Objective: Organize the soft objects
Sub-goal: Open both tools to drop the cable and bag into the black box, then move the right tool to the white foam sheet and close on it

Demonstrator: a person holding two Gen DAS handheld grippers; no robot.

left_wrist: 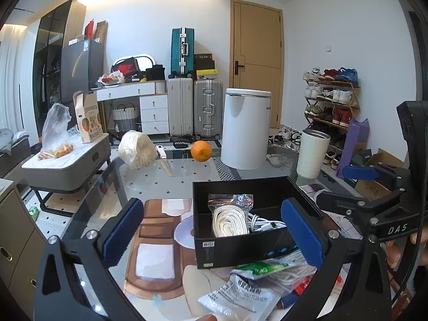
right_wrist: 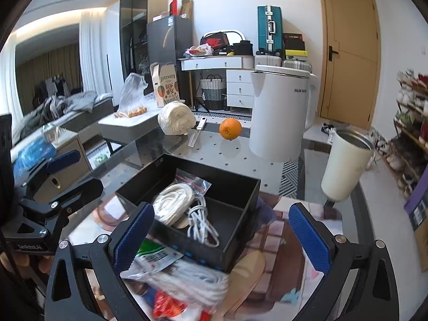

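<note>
**Two items boxed, pouches left outside**

The black box [left_wrist: 242, 220] already held a bagged white rope coil [left_wrist: 230, 220] and a white cable [right_wrist: 202, 220]. Just outside its near wall lay loose pouches [left_wrist: 240, 293] and another bagged rope [right_wrist: 187, 278], apparently unsorted. The left gripper [left_wrist: 211, 231] and right gripper [right_wrist: 222, 236] both stood wide open, holding nothing. Beyond the box, the kettle [right_wrist: 278, 112], the tumbler [right_wrist: 345, 165] and the orange [left_wrist: 201, 151] left bare glass between.

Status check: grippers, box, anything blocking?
Both grippers, left and right, open, empty. Box holds rope bag and cable. Packets piled in front.
</note>
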